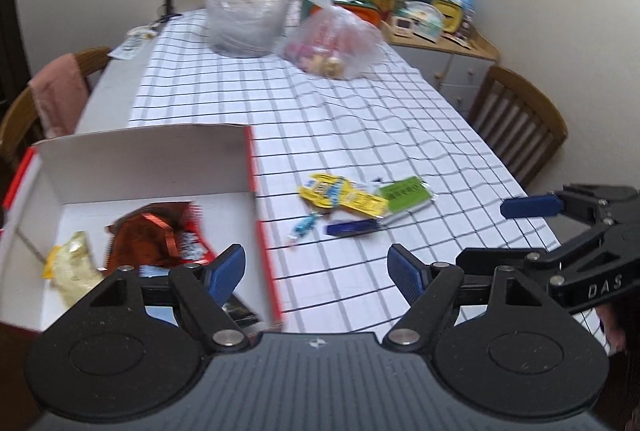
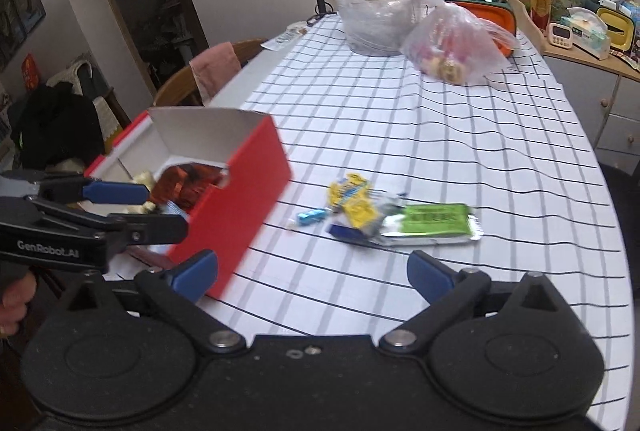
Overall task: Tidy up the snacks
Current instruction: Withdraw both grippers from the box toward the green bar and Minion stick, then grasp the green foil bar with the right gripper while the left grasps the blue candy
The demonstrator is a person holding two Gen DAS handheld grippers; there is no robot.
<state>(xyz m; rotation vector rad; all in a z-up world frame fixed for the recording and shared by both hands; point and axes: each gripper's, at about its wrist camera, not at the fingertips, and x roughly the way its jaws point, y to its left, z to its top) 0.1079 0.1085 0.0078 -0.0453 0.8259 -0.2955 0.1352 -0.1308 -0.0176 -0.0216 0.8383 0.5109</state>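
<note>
Snacks (image 1: 352,197) lie clustered on the checked worktop (image 1: 360,119), to the right of the red box (image 1: 256,187). Box contents: a brown packet (image 1: 148,235) and a pale packet (image 1: 72,263). Left gripper (image 1: 316,267): jaws spread, nothing between them, over the box edge. Right gripper (image 2: 312,267): jaws spread wide, empty, near the snacks.

light: soft, even, fairly bright daylight | shadows: faint | glare: none | blur: motion smear on red box (image 2: 236,191) and snacks, far clutter soft | distortion: strong fisheye bowing the table (image 1: 360,119), dark corner vignette
</note>
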